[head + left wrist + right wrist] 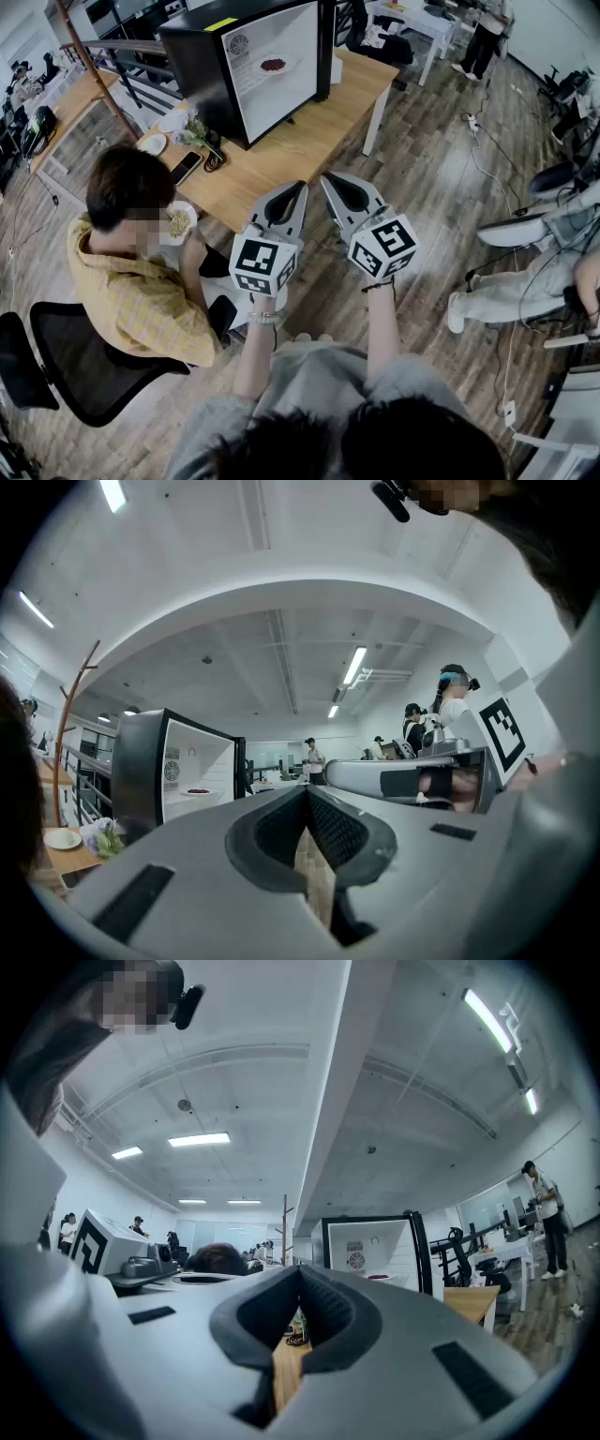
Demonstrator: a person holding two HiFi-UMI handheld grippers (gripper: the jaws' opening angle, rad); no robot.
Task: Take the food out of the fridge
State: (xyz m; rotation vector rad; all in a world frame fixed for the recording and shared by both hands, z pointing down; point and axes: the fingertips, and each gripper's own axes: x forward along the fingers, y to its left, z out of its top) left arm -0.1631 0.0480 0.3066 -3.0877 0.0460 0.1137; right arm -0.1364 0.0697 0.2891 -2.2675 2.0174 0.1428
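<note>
A black mini fridge (246,70) stands open on the wooden table (309,131), its white inside facing me. On its shelf lies a small plate of red food (273,65), which also shows as the food (198,790) in the left gripper view and the food (379,1277) in the right gripper view. My left gripper (299,187) and right gripper (329,179) hover side by side before the table's near edge, well short of the fridge. Both point level at it, jaws shut, nothing between them. The fridge (178,771) lies left of the left gripper (307,795); the fridge (375,1249) lies right of the right gripper (300,1275).
A person in a yellow shirt (131,281) sits at the table's left corner over a bowl (178,222). A phone (186,167), a white plate (152,143) and flowers (195,131) lie left of the fridge. A black chair (84,356) stands behind the person.
</note>
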